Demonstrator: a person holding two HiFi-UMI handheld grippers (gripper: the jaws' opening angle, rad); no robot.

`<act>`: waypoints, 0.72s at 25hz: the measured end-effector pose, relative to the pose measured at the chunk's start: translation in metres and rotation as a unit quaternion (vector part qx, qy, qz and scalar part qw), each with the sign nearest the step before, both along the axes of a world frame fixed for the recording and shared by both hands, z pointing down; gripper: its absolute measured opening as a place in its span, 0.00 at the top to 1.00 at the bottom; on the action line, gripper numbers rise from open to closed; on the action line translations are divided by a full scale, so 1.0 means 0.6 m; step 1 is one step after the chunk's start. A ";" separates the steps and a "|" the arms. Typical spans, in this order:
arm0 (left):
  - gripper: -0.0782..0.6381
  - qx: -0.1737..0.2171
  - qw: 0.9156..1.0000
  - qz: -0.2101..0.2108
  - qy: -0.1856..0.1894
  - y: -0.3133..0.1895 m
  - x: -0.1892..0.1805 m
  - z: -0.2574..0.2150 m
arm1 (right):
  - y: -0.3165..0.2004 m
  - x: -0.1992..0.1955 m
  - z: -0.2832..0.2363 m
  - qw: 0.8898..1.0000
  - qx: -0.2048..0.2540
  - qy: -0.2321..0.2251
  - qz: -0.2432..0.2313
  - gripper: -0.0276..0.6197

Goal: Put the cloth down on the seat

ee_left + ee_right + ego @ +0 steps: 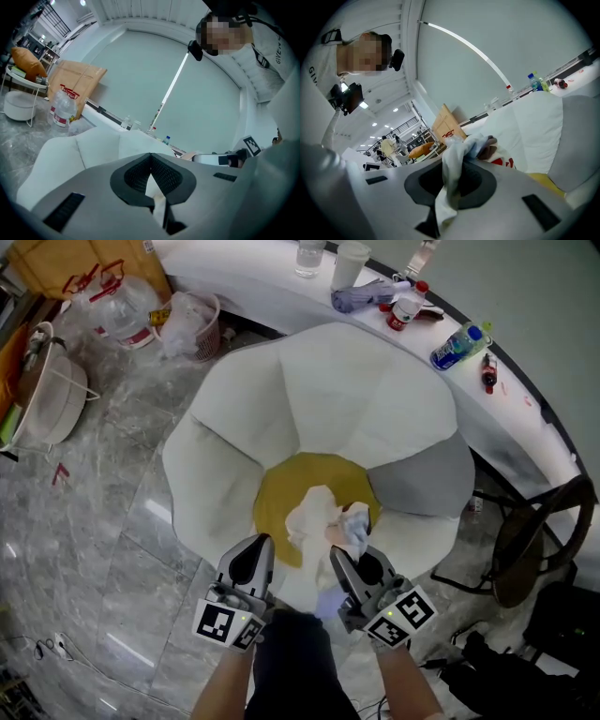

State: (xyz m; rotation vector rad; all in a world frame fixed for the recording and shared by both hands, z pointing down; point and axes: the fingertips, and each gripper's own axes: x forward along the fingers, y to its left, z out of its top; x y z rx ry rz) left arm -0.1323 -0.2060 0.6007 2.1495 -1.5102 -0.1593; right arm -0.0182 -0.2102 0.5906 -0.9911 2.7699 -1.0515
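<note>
1. Cloth (319, 518) hangs bunched over the front of the yellow seat (281, 486), at the lower centre of the head view. It is either just above the cushion or just touching it; I can't tell which.
2. Left gripper (260, 545) is clenched on a thin white edge of it. The right gripper (341, 555) is clamped on a thicker wad, with pale blue and patterned folds spilling past its jaws.
3. From where I stand, the step in hand looks like the lowering. Done well, both grippers go down level and together until the fabric rests on the yellow cushion, not on the white petals of the chair (314, 381) around it. Only then should the jaws let go and back out toward the bottom of the frame without dragging it.
4. Crumpled as it is, its long axis runs roughly left to right across the frame, between the two grips, with the white end left and the bluish end right.
</note>
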 end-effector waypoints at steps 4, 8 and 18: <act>0.87 -0.003 1.000 -0.009 -0.001 -0.003 0.001 0.030 | -0.009 -0.005 0.025 1.000 0.006 0.004 -0.008 0.87; 0.87 -0.002 1.000 -0.017 0.004 -0.010 0.004 0.058 | -0.016 -0.009 0.052 1.000 0.017 0.012 -0.019 0.87; 0.87 -0.002 1.000 -0.023 0.010 -0.018 0.002 0.122 | -0.025 -0.015 0.125 1.000 0.011 0.010 -0.016 0.87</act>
